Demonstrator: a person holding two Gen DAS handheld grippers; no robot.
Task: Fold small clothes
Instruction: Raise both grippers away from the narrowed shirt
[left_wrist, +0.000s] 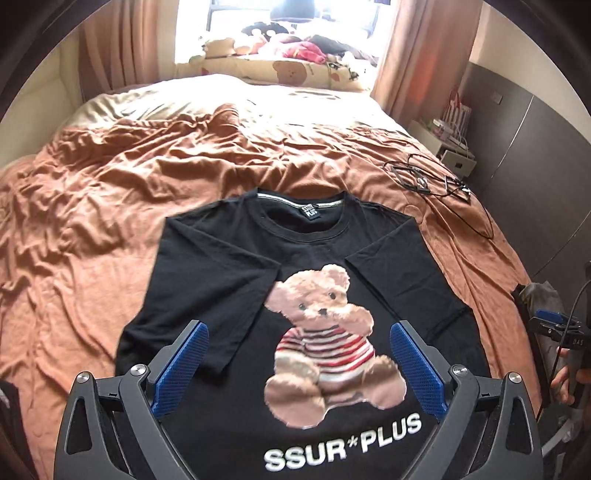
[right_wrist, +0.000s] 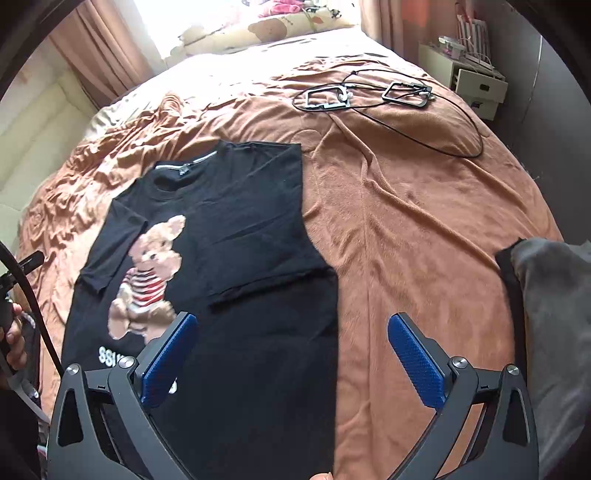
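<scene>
Both grippers, left (left_wrist: 299, 341) and right (right_wrist: 291, 332), have dark grey frames, silver screws and blue ribbed fingers (left_wrist: 181, 365); black cable at left of right view.

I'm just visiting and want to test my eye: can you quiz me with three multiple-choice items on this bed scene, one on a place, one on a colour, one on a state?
1. Where do the black cables lie?
A. on the T-shirt
B. on the blanket beyond the shirt, toward the nightstand
C. on the pillows

2. What colour is the T-shirt with the teddy bear print?
A. white
B. red
C. black

3. How are the shirt's sleeves?
A. spread out sideways
B. folded in over the front
C. rolled up

Answers:
1 B, they rest on the orange-brown blanket, clear of the shirt.
2 C, the fabric is black.
3 B, both sleeves lie over the chest, flanking the bear.
</scene>
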